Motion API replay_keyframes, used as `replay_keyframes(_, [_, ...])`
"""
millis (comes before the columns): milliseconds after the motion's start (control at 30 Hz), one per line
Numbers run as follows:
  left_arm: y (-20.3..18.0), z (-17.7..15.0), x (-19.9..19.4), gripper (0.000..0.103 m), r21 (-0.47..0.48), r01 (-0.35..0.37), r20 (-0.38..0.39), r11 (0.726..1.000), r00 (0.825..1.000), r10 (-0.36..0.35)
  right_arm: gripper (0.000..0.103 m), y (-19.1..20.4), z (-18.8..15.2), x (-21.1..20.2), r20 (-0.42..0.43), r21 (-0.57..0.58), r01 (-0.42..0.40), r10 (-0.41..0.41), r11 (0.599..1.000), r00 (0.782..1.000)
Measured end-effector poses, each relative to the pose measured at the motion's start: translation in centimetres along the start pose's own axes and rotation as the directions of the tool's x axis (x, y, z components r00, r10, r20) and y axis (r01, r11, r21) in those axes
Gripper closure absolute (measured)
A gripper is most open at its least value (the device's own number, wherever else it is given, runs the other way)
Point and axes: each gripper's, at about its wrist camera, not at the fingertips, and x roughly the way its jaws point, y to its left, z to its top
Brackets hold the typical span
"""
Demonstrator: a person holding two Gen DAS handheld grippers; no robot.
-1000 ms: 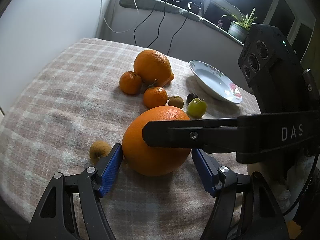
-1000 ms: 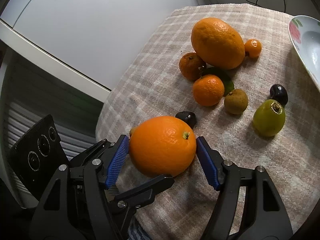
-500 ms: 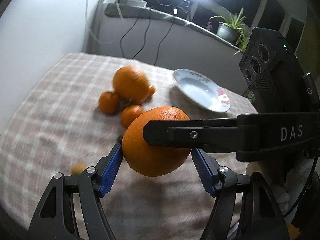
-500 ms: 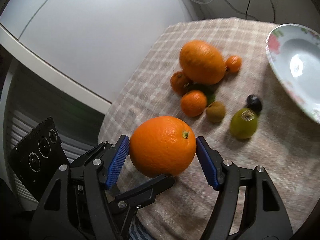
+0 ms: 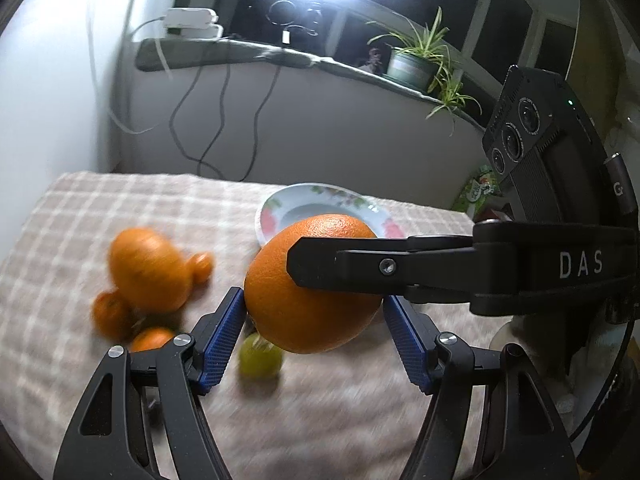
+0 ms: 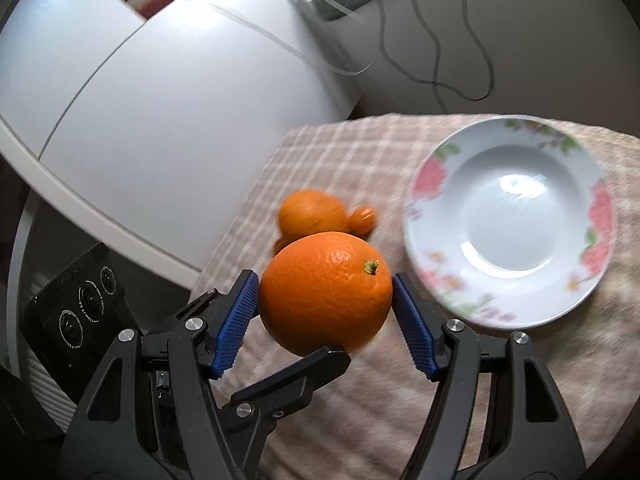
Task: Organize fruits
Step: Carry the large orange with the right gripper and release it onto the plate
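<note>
A large orange (image 5: 304,312) (image 6: 325,290) is held in the air above the checked tablecloth, gripped from two sides. My left gripper (image 5: 314,336) is shut on it, and my right gripper (image 6: 326,318) is shut on it too, crossing in front in the left wrist view. A white flowered plate (image 6: 512,220) (image 5: 296,204) lies empty just beyond and to the right of the orange. Another big orange (image 5: 148,276) with smaller oranges beside it sits on the cloth at left.
A small green fruit (image 5: 260,358) lies on the cloth under the held orange. A white appliance wall stands at left. Cables hang from a windowsill with a potted plant (image 5: 416,64) at the back.
Both grippers have lifted the large orange off the cloth and carried it up and toward the plate, which now fills more of the right wrist view.
</note>
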Motion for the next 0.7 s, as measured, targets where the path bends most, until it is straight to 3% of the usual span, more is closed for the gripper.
replay_keyframes(400, [-1.5, 3.5, 6.9, 0.032, -0.004, 0.040, -0.024, 0.999, 0.999, -0.040, 0.032, -6.6, 3.7, -1.0, 0.032, 0.066, 0.024, -0.026, 0.998, 0.999])
replay_keyframes(700, [-1.2, 3.9, 10.5, 0.032, -0.039, 0.034, -0.078, 0.999, 0.996, -0.037, 0.032, -10.1, 4.9, 1.3, 0.002, 0.114, 0.033, -0.034, 0.993, 0.999])
